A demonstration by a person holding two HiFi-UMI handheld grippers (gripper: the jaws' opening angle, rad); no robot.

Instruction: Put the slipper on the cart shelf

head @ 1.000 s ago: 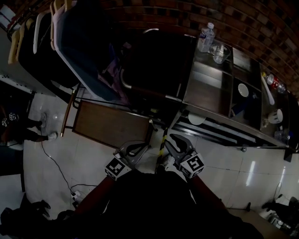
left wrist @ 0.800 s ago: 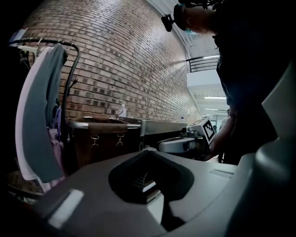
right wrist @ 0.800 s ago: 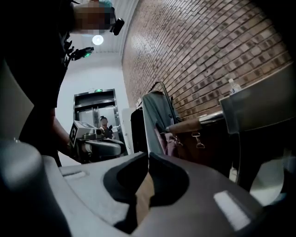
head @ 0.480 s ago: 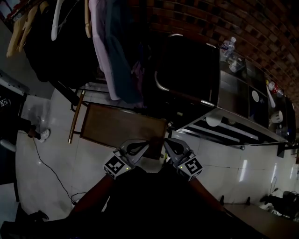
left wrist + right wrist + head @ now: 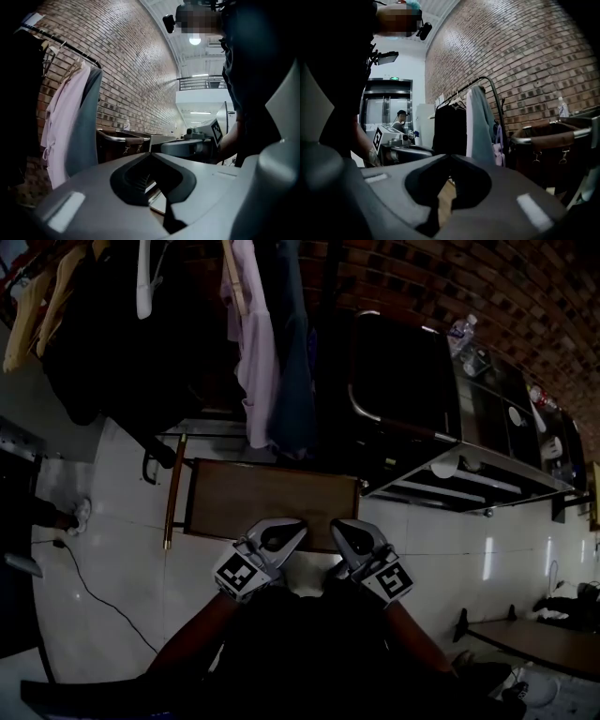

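- Head view: left gripper [image 5: 292,529] and right gripper [image 5: 341,529] sit side by side, each with its jaws pressed together and nothing pinched. The slipper I can't spot in any view. One wooden shelf [image 5: 272,501] lies at 12 o'clock, with both tips over its near edge. One black cart [image 5: 403,371] stands at 1 o'clock. A pink garment [image 5: 255,362] and a blue garment [image 5: 292,362] hang above the shelf.
- Left gripper view: tips meet, empty. Those two garments hang at 9 o'clock, and the cart handle [image 5: 119,137] is at 11.
- Right gripper view: tips touching, wood showing underneath. One black garment [image 5: 450,126] is at 12 o'clock, one bottle [image 5: 563,108] at 2, and one person [image 5: 399,123] at 10.
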